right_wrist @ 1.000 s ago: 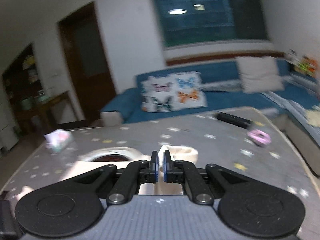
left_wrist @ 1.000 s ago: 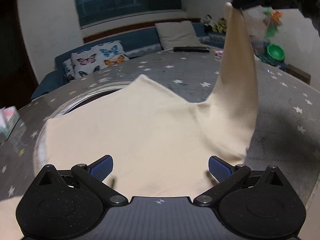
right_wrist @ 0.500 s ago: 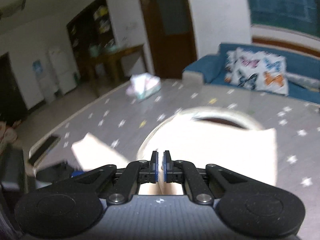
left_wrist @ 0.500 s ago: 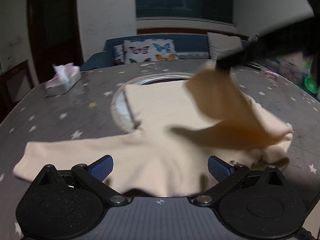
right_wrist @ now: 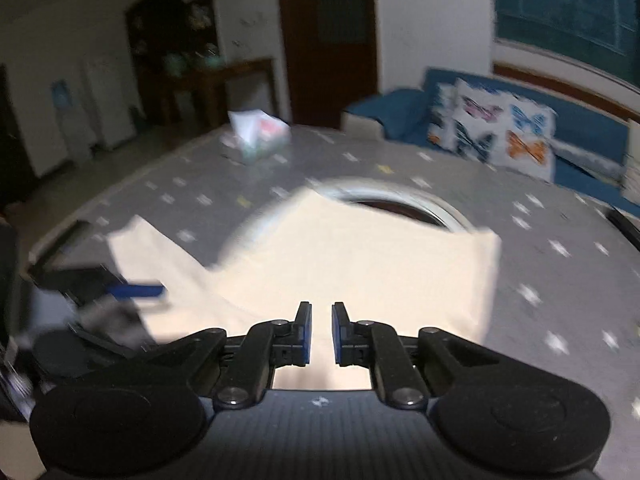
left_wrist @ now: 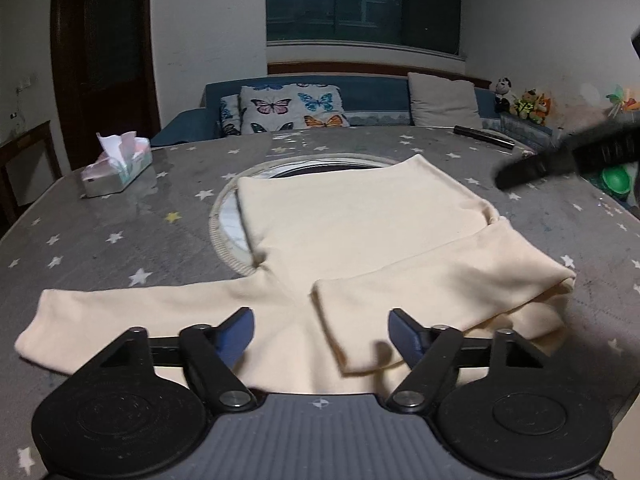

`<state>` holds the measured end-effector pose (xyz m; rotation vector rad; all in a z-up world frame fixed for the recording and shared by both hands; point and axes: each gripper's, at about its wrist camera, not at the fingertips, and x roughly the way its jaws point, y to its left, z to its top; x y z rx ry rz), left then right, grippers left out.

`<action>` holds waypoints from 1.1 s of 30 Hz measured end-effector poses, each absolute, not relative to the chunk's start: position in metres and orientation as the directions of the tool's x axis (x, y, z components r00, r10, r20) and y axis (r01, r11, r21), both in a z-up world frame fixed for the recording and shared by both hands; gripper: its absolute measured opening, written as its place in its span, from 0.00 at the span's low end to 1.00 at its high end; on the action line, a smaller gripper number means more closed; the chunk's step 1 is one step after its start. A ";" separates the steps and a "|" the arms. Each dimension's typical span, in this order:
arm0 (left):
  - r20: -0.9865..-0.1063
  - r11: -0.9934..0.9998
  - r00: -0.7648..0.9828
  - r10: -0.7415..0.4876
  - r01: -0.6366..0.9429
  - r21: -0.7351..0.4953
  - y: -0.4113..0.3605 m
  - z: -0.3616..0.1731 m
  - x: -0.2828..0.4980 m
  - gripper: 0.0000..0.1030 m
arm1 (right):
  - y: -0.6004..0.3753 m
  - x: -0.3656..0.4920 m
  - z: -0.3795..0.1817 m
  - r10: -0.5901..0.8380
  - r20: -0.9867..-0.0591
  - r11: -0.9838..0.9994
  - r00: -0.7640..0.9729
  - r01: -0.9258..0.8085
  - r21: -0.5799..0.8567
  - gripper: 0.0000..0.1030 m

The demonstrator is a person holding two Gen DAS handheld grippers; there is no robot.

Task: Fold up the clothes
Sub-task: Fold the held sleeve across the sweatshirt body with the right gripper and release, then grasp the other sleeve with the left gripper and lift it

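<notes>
A cream long-sleeved top (left_wrist: 352, 236) lies flat on the grey star-patterned table (left_wrist: 120, 240). Its right sleeve (left_wrist: 432, 292) is folded across the body; its left sleeve (left_wrist: 132, 312) stretches out to the left. My left gripper (left_wrist: 320, 330) is open and empty, just above the near edge of the top. My right gripper (right_wrist: 319, 334) is slightly open and empty above the top (right_wrist: 360, 264); it also shows as a dark blur at the right of the left wrist view (left_wrist: 568, 156).
A tissue box (left_wrist: 116, 168) stands at the table's far left. A round inset ring (left_wrist: 224, 216) lies under the top. A dark remote (left_wrist: 484, 137) and green toy (left_wrist: 616, 180) are at the far right. A blue sofa with butterfly cushions (left_wrist: 292, 108) is behind.
My right gripper carried the raised right sleeve across the body, let it go and opened slightly. The sleeve now lies folded over the top. My left gripper stayed open.
</notes>
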<state>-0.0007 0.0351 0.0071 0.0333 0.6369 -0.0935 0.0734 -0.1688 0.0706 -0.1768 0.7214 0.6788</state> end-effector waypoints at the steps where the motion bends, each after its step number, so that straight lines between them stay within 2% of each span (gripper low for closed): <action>1: -0.595 0.995 0.799 -0.083 0.103 0.000 0.033 0.007 0.001 0.65 | -0.178 0.075 0.066 0.488 -0.676 0.787 0.552 -0.613 0.068 0.10; 3: -0.598 0.993 0.795 -0.096 0.118 -0.004 0.029 0.006 0.005 0.47 | -0.195 0.075 0.053 0.450 -0.702 0.809 0.551 -0.585 0.059 0.10; 9: -0.616 0.988 0.781 -0.101 0.150 0.028 0.018 -0.002 0.016 0.23 | -0.218 0.074 0.014 0.421 -0.741 0.834 0.524 -0.544 0.089 0.10; 19: -0.608 0.988 0.790 -0.082 0.144 0.054 0.016 0.006 0.023 0.20 | -0.211 0.092 0.018 0.432 -0.713 0.824 0.552 -0.563 0.064 0.10; 23: -0.632 0.990 0.773 -0.061 0.129 0.063 0.016 -0.002 0.035 0.20 | -0.200 0.109 0.008 0.423 -0.716 0.833 0.555 -0.550 0.066 0.10; 33: -0.624 0.996 0.780 -0.048 0.081 0.025 0.036 0.004 0.028 0.25 | -0.179 0.108 0.006 0.375 -0.735 0.836 0.565 -0.549 0.003 0.15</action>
